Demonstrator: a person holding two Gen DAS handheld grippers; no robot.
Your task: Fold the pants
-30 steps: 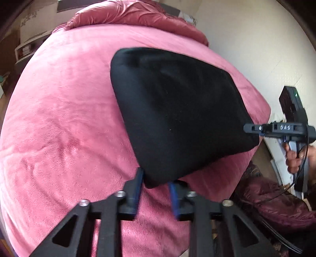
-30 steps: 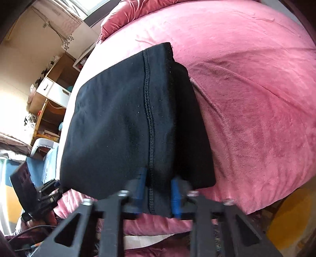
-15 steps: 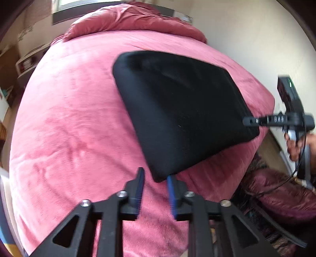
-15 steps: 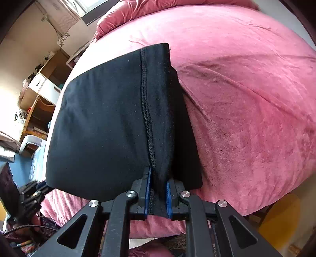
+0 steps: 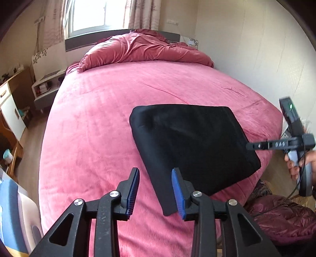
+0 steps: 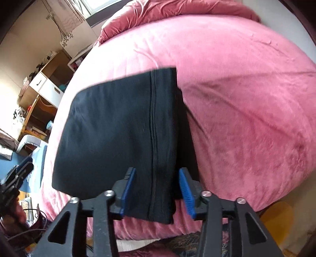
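Observation:
Folded black pants (image 5: 193,146) lie as a flat rectangle near the foot of a pink bed (image 5: 102,122). My left gripper (image 5: 156,189) hangs above their near corner. Its jaws are opening, and the blue pads (image 5: 132,189) touch no cloth. In the right wrist view the pants (image 6: 118,134) show a stitched seam running toward me. My right gripper (image 6: 157,193) straddles that near edge. Its jaws are opening too, and the cloth lies loose between the pads (image 6: 185,189). From the left wrist view the right gripper (image 5: 276,145) appears at the pants' far right edge, held by a hand (image 5: 294,164).
A crumpled pink duvet (image 5: 142,49) lies at the head of the bed under a window (image 5: 88,15). Wooden shelves and drawers (image 6: 41,93) stand along the bed's left side. A dark red padded garment (image 5: 286,217) lies on the floor at the bed's foot.
Both grippers let go of the pants' near edge and opened. The left gripper rose and tilted up, so more of the room shows. The pants now lie flat.

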